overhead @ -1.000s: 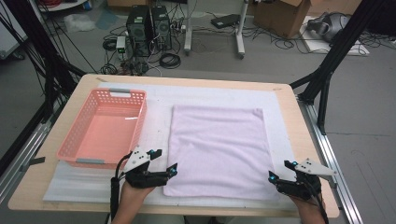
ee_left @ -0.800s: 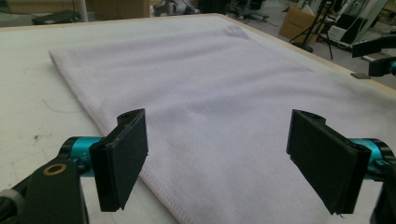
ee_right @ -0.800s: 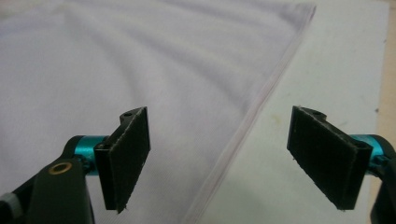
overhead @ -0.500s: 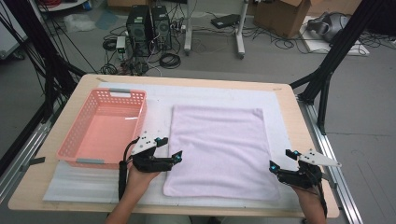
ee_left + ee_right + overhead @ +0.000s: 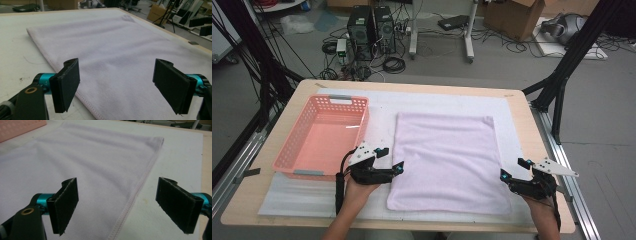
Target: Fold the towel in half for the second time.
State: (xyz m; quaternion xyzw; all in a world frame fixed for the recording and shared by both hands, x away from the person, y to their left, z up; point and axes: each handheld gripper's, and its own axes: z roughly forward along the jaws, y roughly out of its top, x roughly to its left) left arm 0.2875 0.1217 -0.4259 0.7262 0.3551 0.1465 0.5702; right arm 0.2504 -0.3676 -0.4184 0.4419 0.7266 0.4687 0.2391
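- Step in hand, as I judge it: approach to a two-handed pick-up of the towel (image 5: pixel 447 162); nothing held.
- Towel lies flat on the white mat (image 5: pixel 382 107), right of the table's centre, its near edge close to the table's front edge. It is clear of the basket (image 5: pixel 292 155).
- Left gripper (image 5: pixel 399 167) sits at the towel's left edge near the front-left corner of the cloth; its jaws stand wide apart, the hem running between them, pads off the fabric.
- Right gripper (image 5: pixel 511 170) sits at the towel's right edge near its front-right corner. Its jaws have just been opening and now stand wide, straddling the stitched hem, nothing clamped.
- Next move, likely: lower each gripper so one pad slides under the hem, then close on both edges evenly; uneven bite would skew any fold.
- Materials: towel is pale lilac terry, soft nap, stitched hem, rectangular, possibly doubled. Basket is salmon-pink plastic, perforated walls, rectangular, at the table's left side. Mat is thin white foam, lightly marked. Table (image 5: pixel 532 130) is light wood.
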